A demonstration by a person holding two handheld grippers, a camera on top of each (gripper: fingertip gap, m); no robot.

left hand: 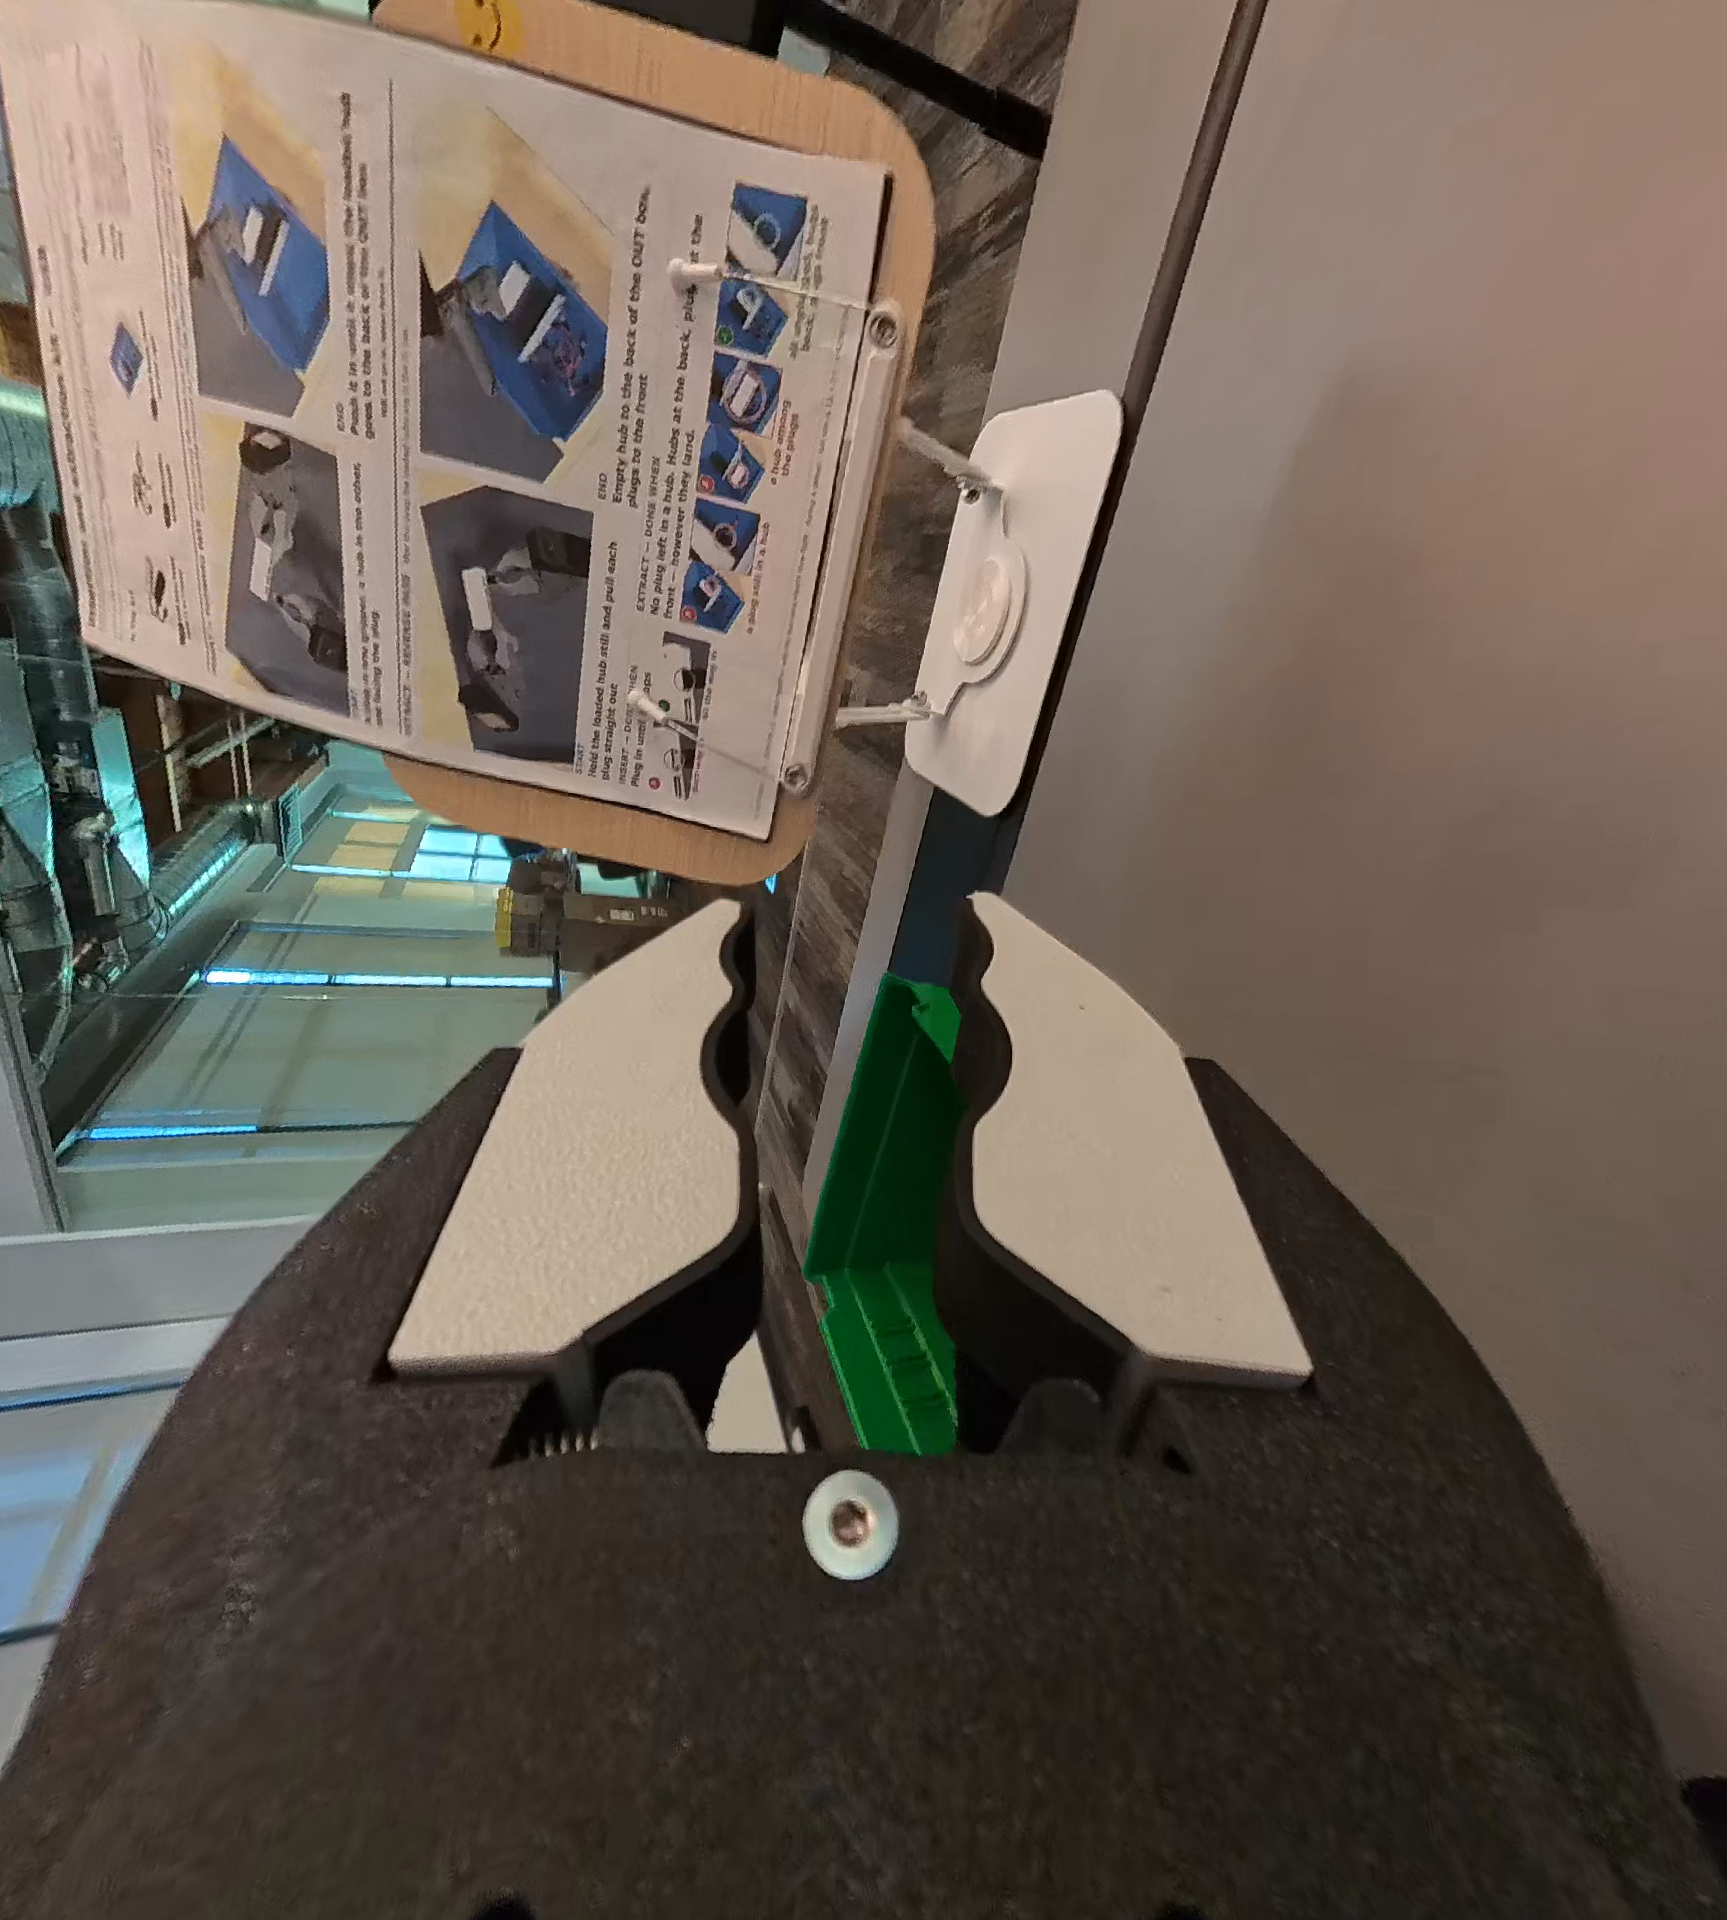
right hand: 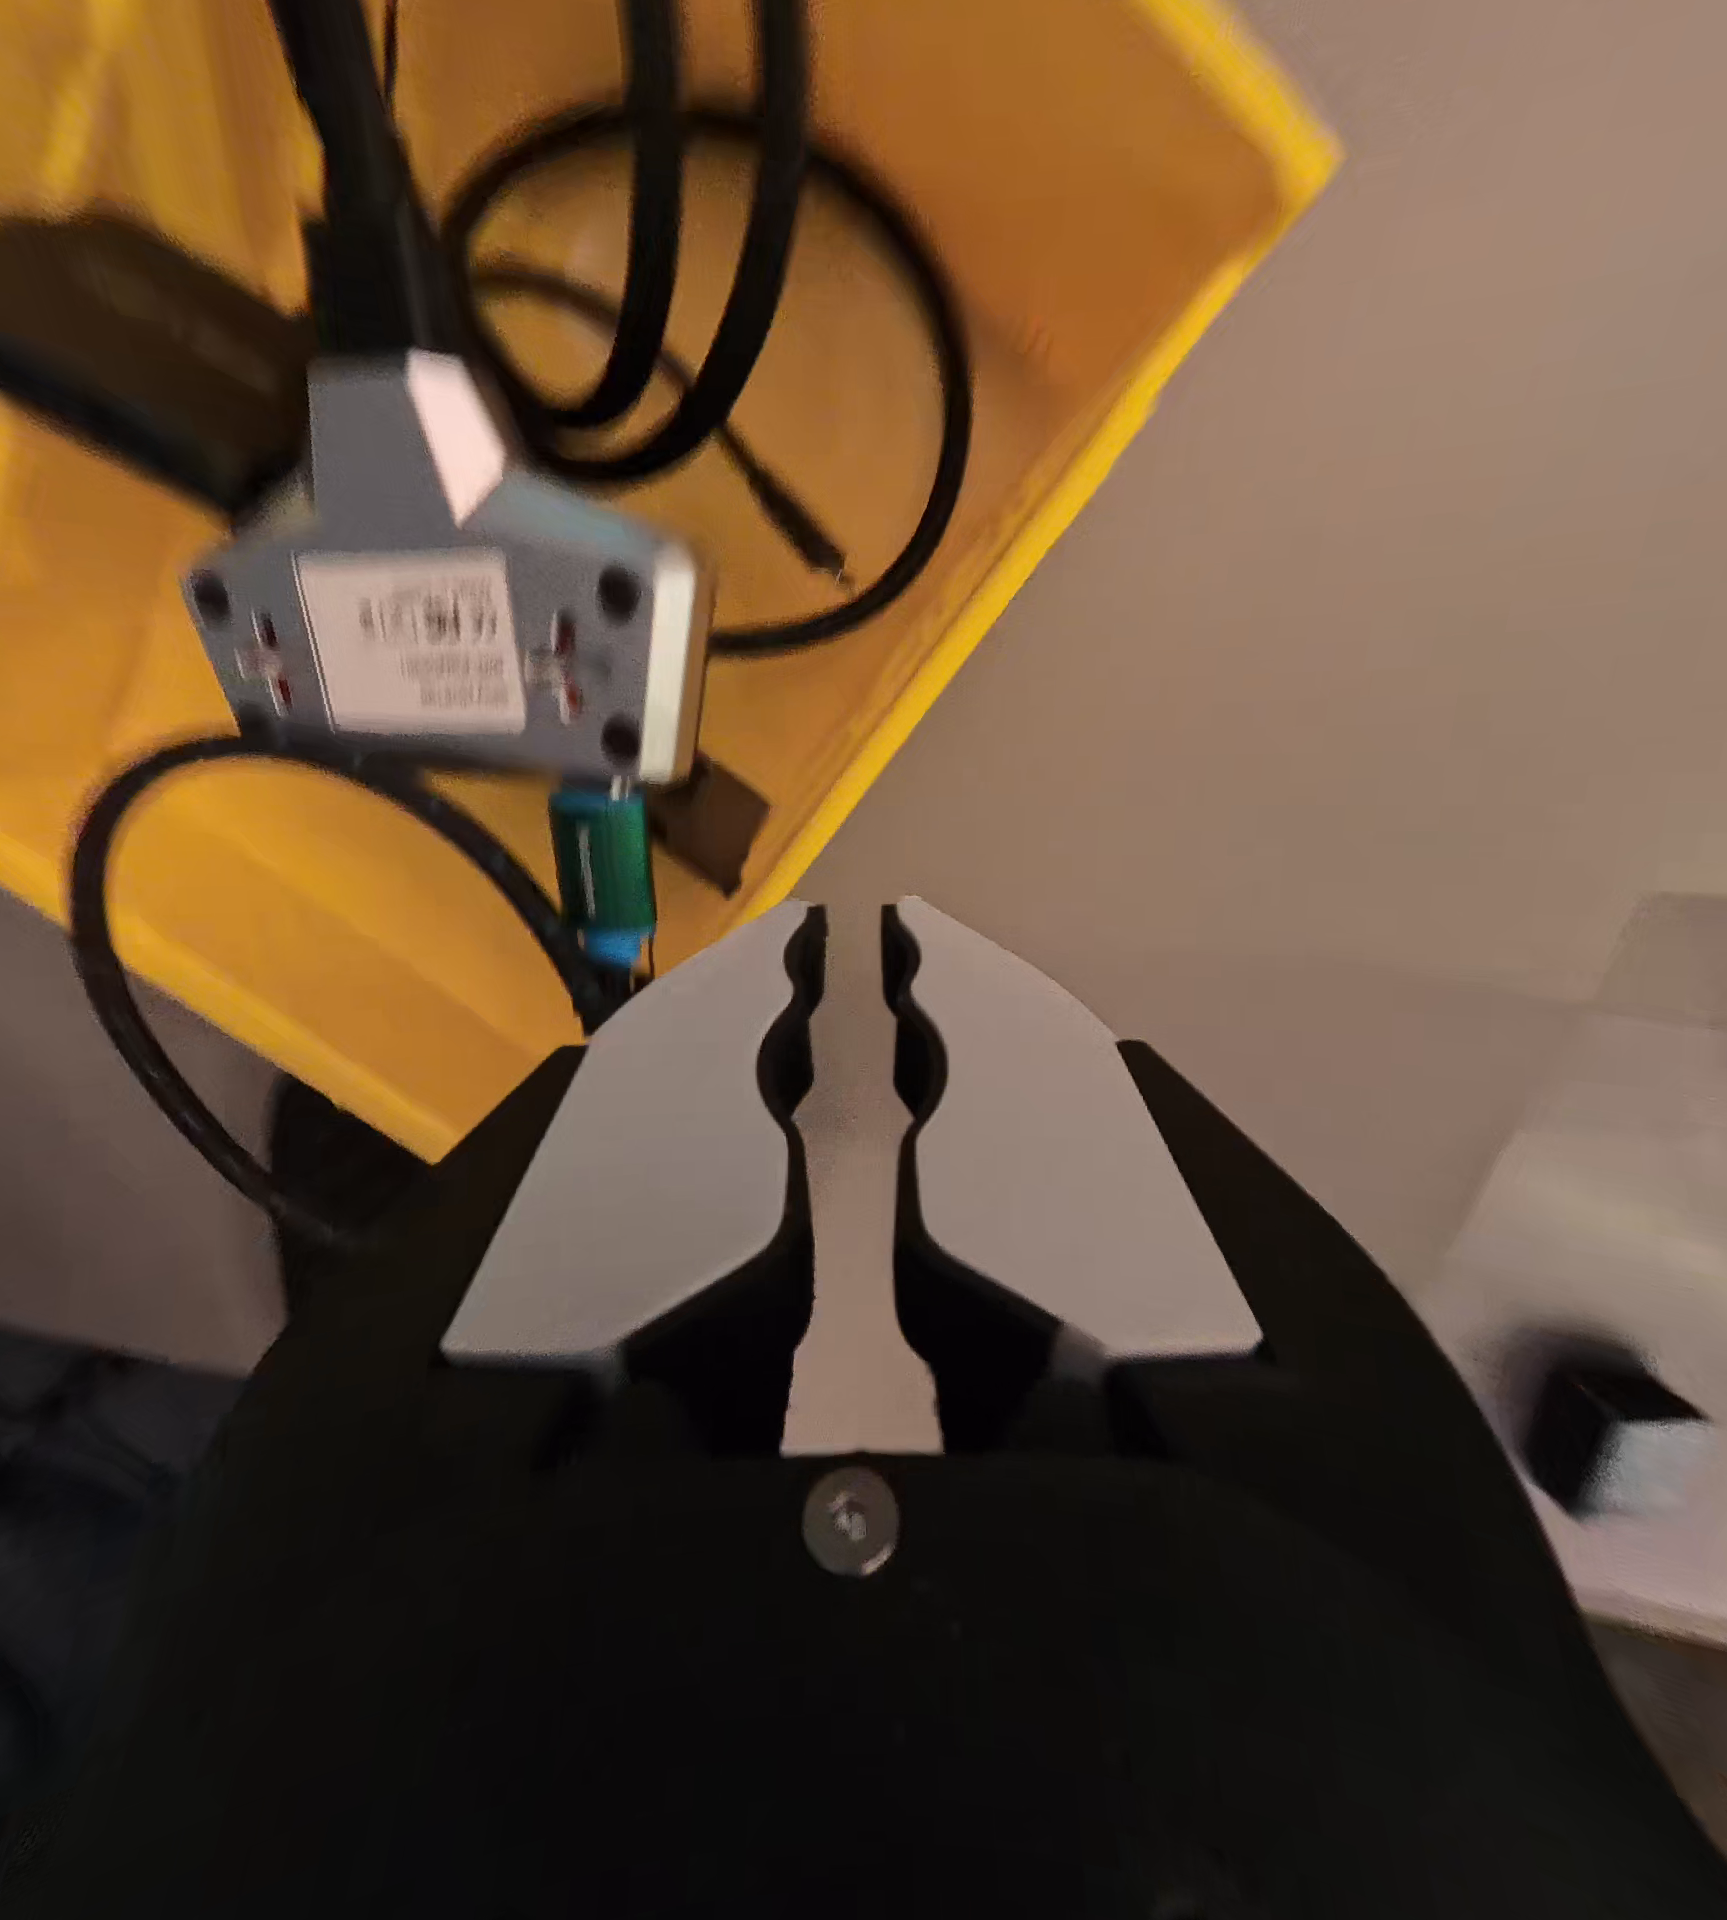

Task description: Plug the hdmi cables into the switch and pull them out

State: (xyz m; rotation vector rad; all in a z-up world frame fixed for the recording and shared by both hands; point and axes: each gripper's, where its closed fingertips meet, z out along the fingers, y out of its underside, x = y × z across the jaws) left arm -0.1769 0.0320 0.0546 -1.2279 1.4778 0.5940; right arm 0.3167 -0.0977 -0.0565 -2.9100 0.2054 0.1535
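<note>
In the right wrist view a grey HDMI switch (right hand: pixel 443 644) lies label side up in a yellow bin (right hand: pixel 1098 499). Black cables (right hand: pixel 713 260) run from its far end, and a green plug (right hand: pixel 604 862) sits at its near edge. My right gripper (right hand: pixel 854 909) hovers just right of the bin's corner, almost shut with a narrow gap and nothing between its fingers. The picture is blurred. In the left wrist view my left gripper (left hand: pixel 859 914) is open, empty and points away from the bin. The switch and cables are not in that view.
The left wrist view faces an instruction sheet on a wooden board (left hand: pixel 423 416), a white wall plate (left hand: pixel 1015 592), a green plastic piece (left hand: pixel 890 1164) behind the fingers, and a beige wall (left hand: pixel 1461 727). A black cable loop (right hand: pixel 142 1039) hangs over the bin's edge. White items (right hand: pixel 1617 1247) stand at right. Left tips to right tips: about 50 cm. My left tips are about 45 cm from the green plug (right hand: pixel 604 862), my right tips only 4 cm. To reach the grey HDMI switch (right hand: pixel 443 644) in a straight line is about 8 cm for my right fingers, about 45 cm for my left.
</note>
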